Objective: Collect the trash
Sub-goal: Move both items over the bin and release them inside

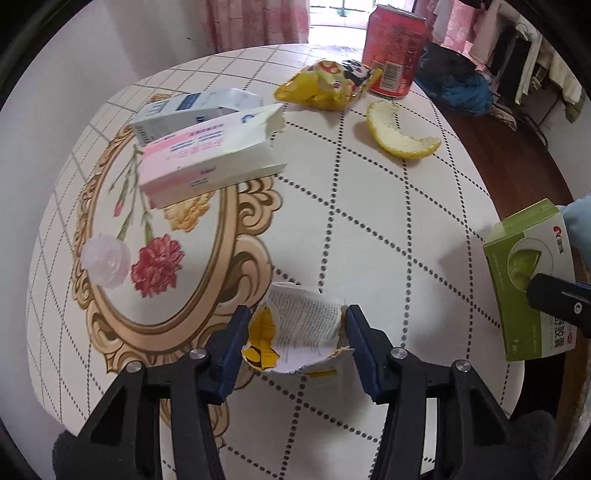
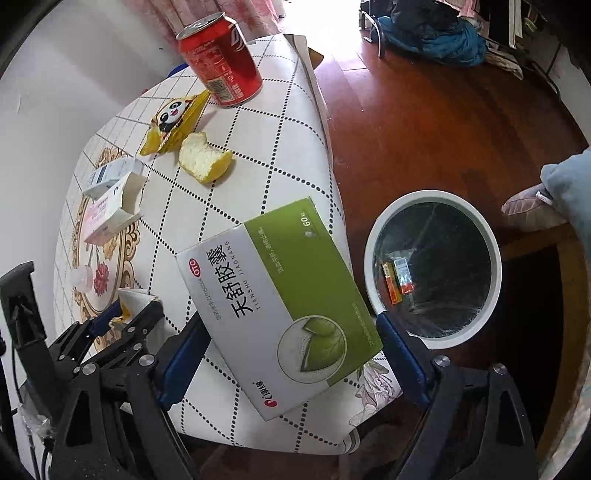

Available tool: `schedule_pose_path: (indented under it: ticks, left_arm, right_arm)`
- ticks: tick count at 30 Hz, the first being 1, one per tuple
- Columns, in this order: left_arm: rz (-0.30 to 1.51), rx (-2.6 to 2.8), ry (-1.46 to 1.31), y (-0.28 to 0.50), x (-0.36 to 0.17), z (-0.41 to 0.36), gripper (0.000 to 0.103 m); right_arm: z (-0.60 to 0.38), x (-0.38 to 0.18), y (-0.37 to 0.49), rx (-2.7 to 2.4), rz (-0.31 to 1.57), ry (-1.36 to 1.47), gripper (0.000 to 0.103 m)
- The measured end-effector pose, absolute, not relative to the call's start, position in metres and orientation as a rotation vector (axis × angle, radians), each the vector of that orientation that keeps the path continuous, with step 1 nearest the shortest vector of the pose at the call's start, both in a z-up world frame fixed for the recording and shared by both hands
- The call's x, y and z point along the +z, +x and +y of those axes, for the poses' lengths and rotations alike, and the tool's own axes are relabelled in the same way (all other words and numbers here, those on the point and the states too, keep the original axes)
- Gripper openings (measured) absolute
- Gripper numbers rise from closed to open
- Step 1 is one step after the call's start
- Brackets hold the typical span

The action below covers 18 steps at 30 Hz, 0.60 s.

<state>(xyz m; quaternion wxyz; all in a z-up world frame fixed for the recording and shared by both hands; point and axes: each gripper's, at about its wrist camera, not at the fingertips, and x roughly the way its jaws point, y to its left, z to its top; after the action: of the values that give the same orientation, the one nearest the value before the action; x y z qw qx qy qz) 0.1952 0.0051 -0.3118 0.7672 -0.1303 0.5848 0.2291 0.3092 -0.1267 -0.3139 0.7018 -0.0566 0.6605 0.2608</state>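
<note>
My left gripper is shut on a crumpled white and yellow paper wrapper just above the table's near edge. My right gripper is shut on a green and white medicine box, held above the table's right edge; the box also shows at the right of the left wrist view. A white-rimmed trash bin with a black liner stands on the floor to the right of the box, with small packets inside. On the table lie a red can, a yellow snack bag, a peel, and pink and blue-white boxes.
A small translucent cap lies at the table's left. The patterned tablecloth covers the table. The wooden floor lies to the right, with blue bags and furniture at the far side. A wall runs along the left.
</note>
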Motion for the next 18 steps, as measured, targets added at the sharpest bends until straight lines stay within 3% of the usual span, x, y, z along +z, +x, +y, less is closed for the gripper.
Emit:
schedule_pose_path:
  ticks: [9, 18]
  left_arm:
    - [1.169, 0.508, -0.271, 0.193, -0.264, 0.001, 0.049]
    - [1.056, 0.346, -0.223, 0.262, -0.208, -0.051, 0.049]
  right_arm:
    - [-0.137, -0.29, 0.309, 0.602, 1.407, -0.048, 0.09]
    - [-0.207, -0.244, 0.342, 0.549, 1.304, 0.139, 0.089]
